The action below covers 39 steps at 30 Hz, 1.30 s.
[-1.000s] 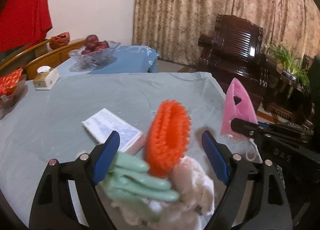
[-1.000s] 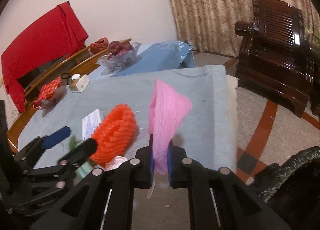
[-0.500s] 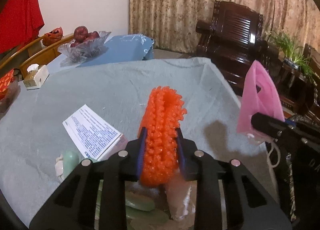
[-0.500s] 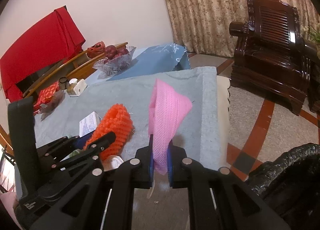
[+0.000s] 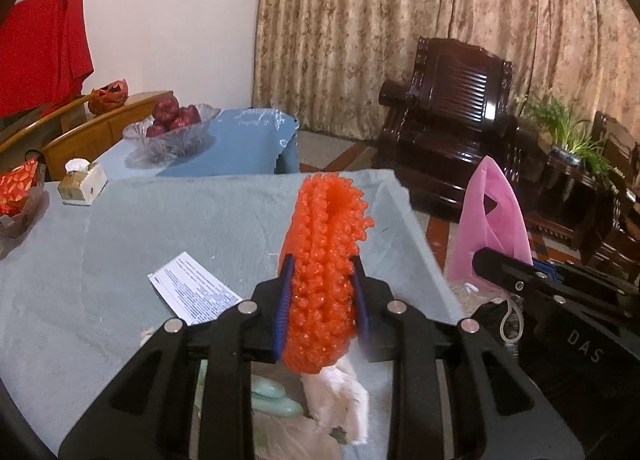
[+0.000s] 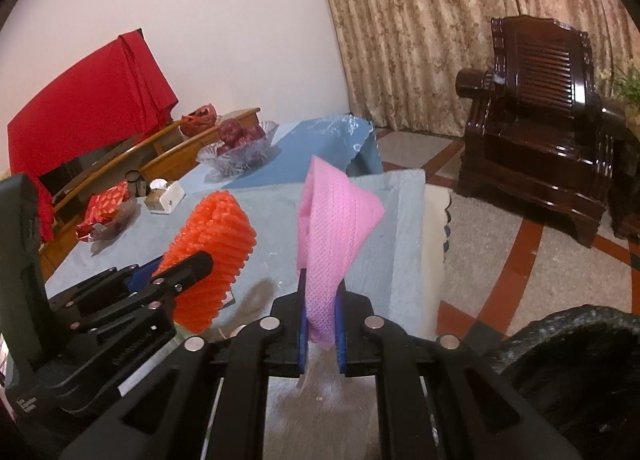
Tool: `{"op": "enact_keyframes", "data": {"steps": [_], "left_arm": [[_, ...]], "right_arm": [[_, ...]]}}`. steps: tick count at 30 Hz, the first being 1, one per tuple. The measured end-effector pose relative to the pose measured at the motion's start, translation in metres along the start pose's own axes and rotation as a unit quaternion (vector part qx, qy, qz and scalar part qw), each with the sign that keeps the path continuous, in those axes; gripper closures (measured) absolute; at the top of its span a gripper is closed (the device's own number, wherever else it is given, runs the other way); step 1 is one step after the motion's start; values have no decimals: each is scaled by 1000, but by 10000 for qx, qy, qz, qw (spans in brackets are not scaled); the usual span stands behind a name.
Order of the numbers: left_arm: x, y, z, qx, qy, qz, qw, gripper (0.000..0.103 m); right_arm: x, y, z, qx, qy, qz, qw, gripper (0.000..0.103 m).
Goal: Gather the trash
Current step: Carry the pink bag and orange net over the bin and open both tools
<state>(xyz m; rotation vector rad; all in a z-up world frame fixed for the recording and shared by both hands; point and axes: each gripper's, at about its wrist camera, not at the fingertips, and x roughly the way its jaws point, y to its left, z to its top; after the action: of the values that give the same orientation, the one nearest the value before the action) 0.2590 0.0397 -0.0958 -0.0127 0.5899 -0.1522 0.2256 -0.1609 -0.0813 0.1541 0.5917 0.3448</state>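
My left gripper (image 5: 322, 292) is shut on an orange foam fruit net (image 5: 326, 260) and holds it above the grey-blue tablecloth (image 5: 160, 227). It also shows in the right wrist view (image 6: 212, 248). My right gripper (image 6: 322, 300) is shut on a pink face mask (image 6: 332, 227), held past the table's right edge; the mask shows in the left wrist view (image 5: 494, 227). Below the left gripper lie a white crumpled tissue (image 5: 340, 392), pale green pieces (image 5: 272, 396) and a printed paper box (image 5: 192, 292).
A black trash bag (image 6: 580, 372) opens at the lower right on the floor. At the back of the table stand a glass fruit bowl (image 5: 172, 131), a tissue box (image 5: 82, 181) and a red wrapper (image 5: 18, 187). A dark wooden armchair (image 6: 540, 147) stands beyond.
My left gripper closed on the orange foam net and lifted it off the table. The right gripper kept its hold on the pink mask and rose slightly.
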Motion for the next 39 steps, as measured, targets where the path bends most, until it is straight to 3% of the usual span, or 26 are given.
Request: {"op": "enact_keyframes", "data": {"steps": [11,21,31,39], "left_arm": [[-60,-35,11,-16,-308,-355,9989,78],[-100,-87,8,170,-443,-803,9956,78],[-112,-144,-12,472,-322,-1311,9897,78],[-94,-183,-37,706,26,-1650,9838,78]], "right_arm": [[-76,-9,8,-52,-415,-171,9990,92],[-143,-33,-7,-19,-548,-552,9970,92],[-186,-71,-28,177,-548,-999,9933,92],[-203,-110,-60,435,-313,-1376,9890,92]]}}
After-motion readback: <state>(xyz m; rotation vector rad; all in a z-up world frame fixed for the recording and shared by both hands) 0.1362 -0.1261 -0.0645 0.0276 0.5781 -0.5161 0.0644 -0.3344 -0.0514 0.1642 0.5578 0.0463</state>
